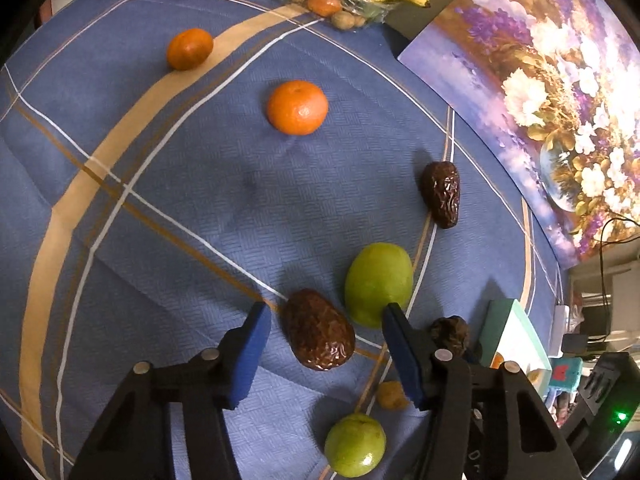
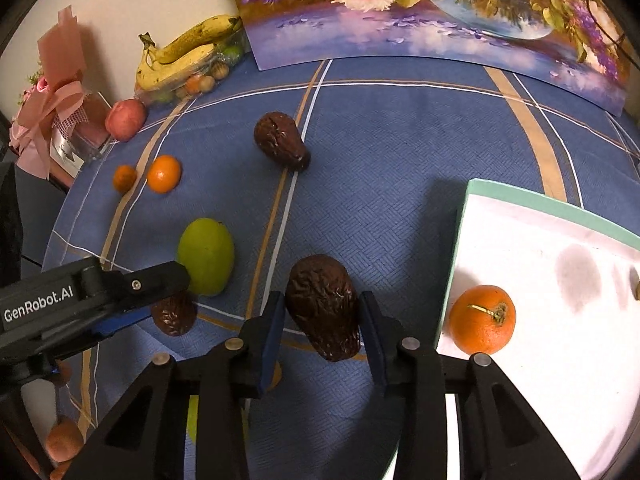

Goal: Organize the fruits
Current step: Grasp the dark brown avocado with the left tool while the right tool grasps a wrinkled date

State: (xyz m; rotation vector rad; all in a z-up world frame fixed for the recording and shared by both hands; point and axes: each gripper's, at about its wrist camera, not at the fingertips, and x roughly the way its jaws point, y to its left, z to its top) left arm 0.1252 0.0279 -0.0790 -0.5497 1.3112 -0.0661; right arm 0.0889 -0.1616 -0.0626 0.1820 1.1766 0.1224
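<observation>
Fruits lie on a blue tablecloth [image 1: 200, 208]. My left gripper [image 1: 326, 350] is open, its blue pads on either side of a wrinkled brown date-like fruit [image 1: 318, 330] lying on the cloth. A green fruit [image 1: 378, 284] lies just beyond it. My right gripper [image 2: 322, 332] has its pads close against both sides of another wrinkled brown fruit [image 2: 324, 306]. A white box with a green rim [image 2: 540, 200] at the right holds one orange [image 2: 482, 319]. Two oranges [image 1: 297, 107] [image 1: 189, 49] and a third brown fruit [image 1: 441, 193] lie farther off.
A clear tray with bananas [image 2: 180, 60] and small fruits stands at the back, a red apple [image 2: 125, 118] beside it. A flower painting [image 2: 420, 12] leans on the wall. A pink gift bundle [image 2: 52, 112] is at the left edge. Another green fruit [image 1: 355, 445] lies close under my left gripper.
</observation>
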